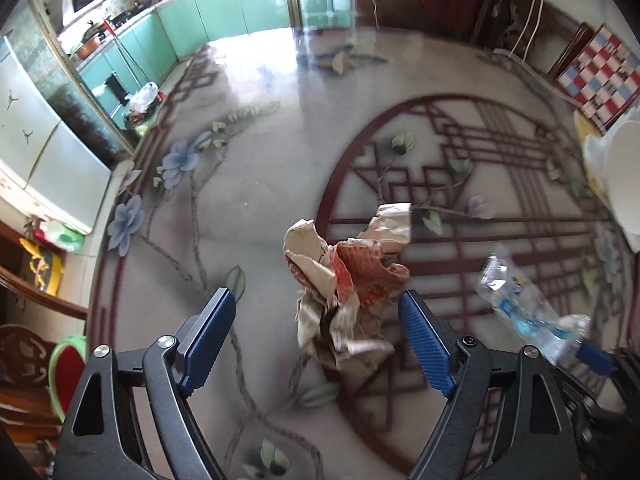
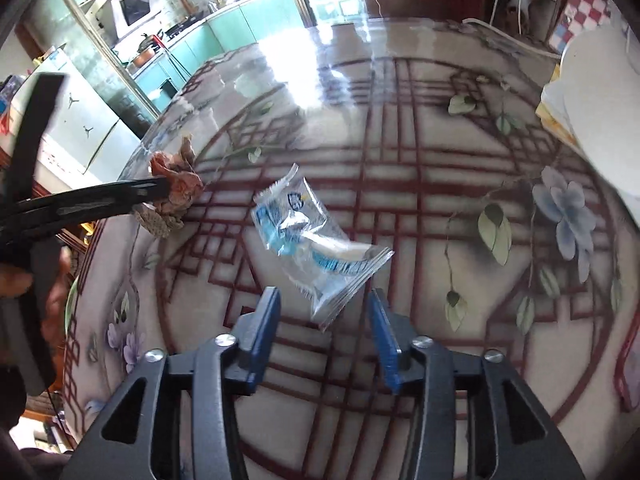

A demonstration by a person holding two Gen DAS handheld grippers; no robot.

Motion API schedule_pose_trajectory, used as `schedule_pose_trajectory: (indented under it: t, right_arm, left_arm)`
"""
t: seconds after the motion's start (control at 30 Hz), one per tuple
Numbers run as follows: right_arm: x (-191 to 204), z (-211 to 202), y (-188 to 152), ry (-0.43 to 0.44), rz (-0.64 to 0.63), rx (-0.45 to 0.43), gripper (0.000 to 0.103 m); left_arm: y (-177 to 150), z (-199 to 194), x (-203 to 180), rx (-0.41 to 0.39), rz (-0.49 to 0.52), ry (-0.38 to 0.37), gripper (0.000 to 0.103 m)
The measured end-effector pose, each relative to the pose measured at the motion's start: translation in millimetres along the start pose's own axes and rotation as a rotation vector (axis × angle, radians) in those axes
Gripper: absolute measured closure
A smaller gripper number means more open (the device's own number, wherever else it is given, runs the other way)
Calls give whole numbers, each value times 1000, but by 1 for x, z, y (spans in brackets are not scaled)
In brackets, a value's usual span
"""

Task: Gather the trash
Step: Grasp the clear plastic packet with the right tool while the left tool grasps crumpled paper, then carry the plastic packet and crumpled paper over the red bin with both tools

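A crumpled brown and red paper wad (image 1: 344, 292) lies on the round patterned table (image 1: 248, 208). My left gripper (image 1: 316, 312) is open, its blue pads on either side of the wad without touching it. A clear plastic wrapper with blue print (image 2: 316, 244) lies on the table in the right wrist view. My right gripper (image 2: 324, 312) is open, with the wrapper's near end between the fingertips. The wrapper also shows in the left wrist view (image 1: 524, 304) at the right. The left gripper and the wad (image 2: 176, 188) show at the left of the right wrist view.
A white rounded object (image 2: 600, 100) stands at the table's right edge over yellow paper. A checked red, white and blue cloth (image 1: 596, 76) hangs on a chair behind. A fridge (image 1: 36, 148) and green kitchen cabinets (image 1: 224, 8) lie beyond the table's far left.
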State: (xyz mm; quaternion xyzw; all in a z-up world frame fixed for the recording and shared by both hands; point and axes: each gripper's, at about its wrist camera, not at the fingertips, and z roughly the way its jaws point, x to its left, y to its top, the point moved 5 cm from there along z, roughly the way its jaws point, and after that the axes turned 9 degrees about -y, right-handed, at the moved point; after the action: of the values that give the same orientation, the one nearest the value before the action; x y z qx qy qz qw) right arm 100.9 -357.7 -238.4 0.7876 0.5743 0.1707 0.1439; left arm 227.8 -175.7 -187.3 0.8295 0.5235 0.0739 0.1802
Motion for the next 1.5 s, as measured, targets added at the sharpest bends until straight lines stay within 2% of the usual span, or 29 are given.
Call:
schedule_pose_trajectory:
  t: [0.07, 0.1, 0.13, 0.17, 0.23, 0.33, 0.5, 0.7, 0.77, 0.83, 0.9, 0.97, 1.07, 1.2, 1.5]
  right_arm:
    - [6, -8, 6, -15, -18, -31, 52]
    - [8, -12, 9, -19, -23, -47, 52]
    - [10, -16, 14, -23, -31, -60, 51]
    - [11, -17, 18, -30, -47, -70, 50]
    - [18, -15, 27, -65, -97, -83, 46]
    - [27, -3, 33, -92, -144, -84, 46]
    - [31, 23, 33, -138, -154, -27, 46]
    - [30, 32, 30, -171, -144, 12, 46]
    - [31, 34, 30, -198, -159, 19, 52]
    - [30, 34, 32, -212, -154, 10, 72]
    - [29, 33, 32, -217, -145, 9, 80]
    - [27, 31, 31, -204, -122, 18, 83]
    - [25, 22, 25, -146, -54, 51, 84]
    - [27, 0, 12, -111, 1, 50, 84]
    - [60, -71, -4, -88, -24, -52, 84]
  left_arm:
    - [1, 12, -1, 33, -11, -22, 22]
    - [-1, 17, 0, 50, -16, -29, 36]
    - [-3, 22, 0, 71, -20, -39, 61]
    - [-5, 28, 1, 94, -22, -41, 61]
    - [-5, 26, 1, 71, -6, -46, 66]
    - [-8, 21, -2, 68, 45, -19, 68]
    - [-21, -2, 3, 48, -8, -70, 68]
    - [-38, -35, -4, -10, 14, -61, 67]
    - [-46, -45, -5, -20, 17, -67, 67]
    - [-49, -48, -1, -22, 18, -74, 67]
    - [-54, -51, 5, -15, -6, -78, 67]
    - [-60, -54, 12, -12, -37, -78, 67]
    - [-73, -65, 21, -27, -64, -69, 67]
    - [-92, -80, 30, -45, -87, -48, 66]
    - [-123, -107, 44, -87, -109, -34, 66]
